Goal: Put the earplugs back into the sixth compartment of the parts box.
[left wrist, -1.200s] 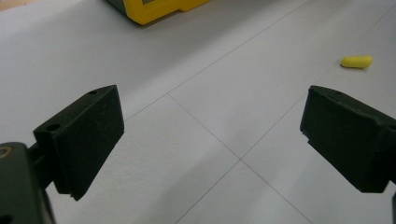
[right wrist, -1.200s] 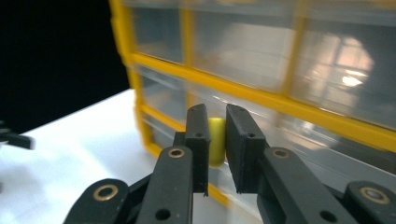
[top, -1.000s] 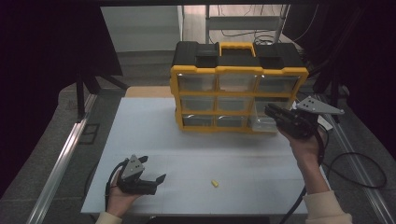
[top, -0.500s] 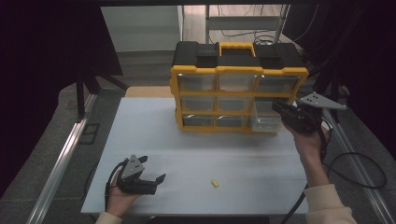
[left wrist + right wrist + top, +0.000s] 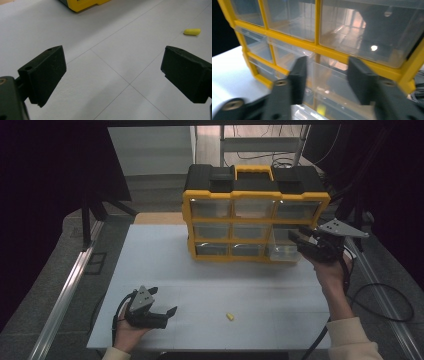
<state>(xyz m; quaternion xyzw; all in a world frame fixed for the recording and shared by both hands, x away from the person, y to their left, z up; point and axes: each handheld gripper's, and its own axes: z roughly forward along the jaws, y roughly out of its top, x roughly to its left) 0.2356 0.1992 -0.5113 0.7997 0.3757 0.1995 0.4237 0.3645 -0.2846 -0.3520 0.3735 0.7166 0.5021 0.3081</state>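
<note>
**Right tongs let go at the drawer cabinet**

The right gripper (image 5: 300,242) is up at the right-hand column of the yellow drawer cabinet (image 5: 255,222), level with its middle and bottom rows. Its jaws have just been opening and now stand partly apart, with nothing pinched between them. From the right gripper view, the clear middle-right drawer (image 5: 329,75) sits straight ahead of the jaws, its front visible through the gap; whether the pads touch it I cannot tell. Below the jaws, the bottom-right drawer (image 5: 285,251) stands pulled out from the frame.

The left gripper (image 5: 162,315) rests low on the white table (image 5: 150,265), well apart from the cabinet, jaws spread wide and empty. A small yellow piece (image 5: 192,31) lies on the table ahead of it and off to its right-hand jaw's side, near but not touching.
</note>
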